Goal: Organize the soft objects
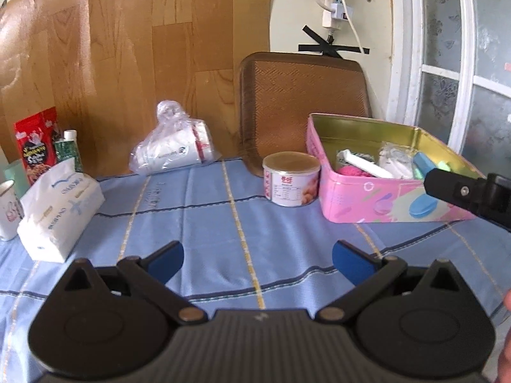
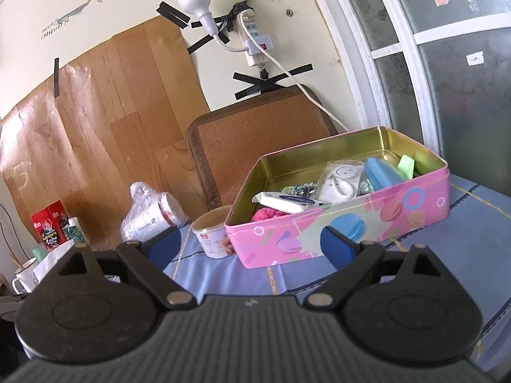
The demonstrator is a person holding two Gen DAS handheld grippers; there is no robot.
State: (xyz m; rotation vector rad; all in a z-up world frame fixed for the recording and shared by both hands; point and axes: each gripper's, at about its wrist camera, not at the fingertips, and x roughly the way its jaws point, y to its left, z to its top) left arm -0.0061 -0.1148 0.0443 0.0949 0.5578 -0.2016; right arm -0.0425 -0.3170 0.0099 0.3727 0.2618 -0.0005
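Note:
A pink tin box point(image 1: 377, 202) point(image 2: 351, 220) stands open on the blue checked cloth, holding a pink fluffy item point(image 2: 270, 214), a white packet point(image 2: 287, 202), a blue case point(image 2: 381, 172) and other small things. A soft tissue pack point(image 1: 59, 206) lies at the left, and a clear bag of cups point(image 1: 174, 150) point(image 2: 150, 217) sits by the wall. My left gripper point(image 1: 258, 263) hovers open over bare cloth with nothing between its fingers. My right gripper point(image 2: 252, 244) is open too, just in front of the tin; one black finger point(image 1: 460, 191) of it shows at the right of the left wrist view.
A small can point(image 1: 291, 178) point(image 2: 212, 234) stands left of the tin. A woven brown chair back point(image 1: 303, 102) rises behind the table. A red snack box point(image 1: 35, 142), a green bottle point(image 1: 68, 150) and a white mug point(image 1: 8, 210) crowd the far left. A power strip with a cable point(image 2: 255, 48) hangs on the wall.

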